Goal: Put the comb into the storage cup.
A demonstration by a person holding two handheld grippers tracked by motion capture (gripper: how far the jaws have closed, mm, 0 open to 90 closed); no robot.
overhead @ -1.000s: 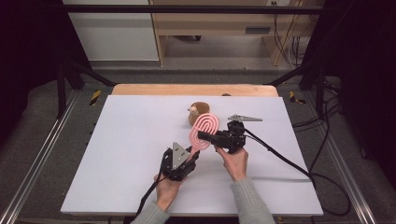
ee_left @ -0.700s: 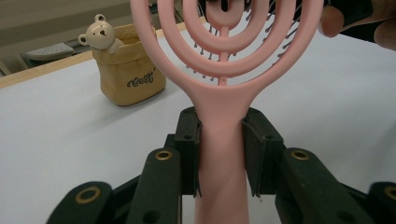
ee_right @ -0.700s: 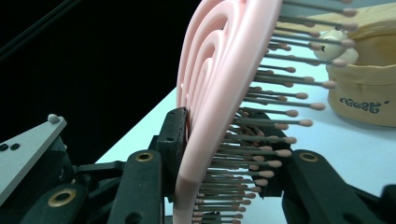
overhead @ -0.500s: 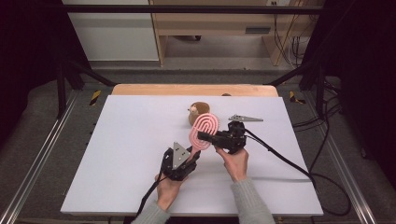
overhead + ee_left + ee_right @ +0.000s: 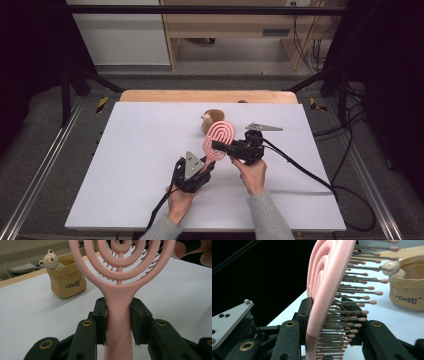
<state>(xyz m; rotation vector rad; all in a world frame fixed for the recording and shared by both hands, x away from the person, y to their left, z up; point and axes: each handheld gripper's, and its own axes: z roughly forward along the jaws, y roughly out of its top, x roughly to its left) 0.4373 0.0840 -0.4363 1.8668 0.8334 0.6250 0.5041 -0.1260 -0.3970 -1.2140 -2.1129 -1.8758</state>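
A pink hairbrush (image 5: 219, 137) with a looped head is held up over the white table (image 5: 125, 150) by both grippers. My left gripper (image 5: 206, 165) is shut on its handle; in the left gripper view the pads (image 5: 101, 315) press on both sides of the handle (image 5: 119, 305). My right gripper (image 5: 218, 146) is shut across the lower head. In the right gripper view one jaw lies on the brush's back (image 5: 322, 290) and the other on the bristles (image 5: 352, 320). A tan bag-shaped pot with a small bear figure (image 5: 212, 120) stands just behind the brush.
The bear pot (image 5: 66, 277) stands apart from the brush, near the table's far edge, where a wooden board (image 5: 200, 96) runs. A black cable (image 5: 310, 175) trails right from the right gripper. Metal rails flank the table.
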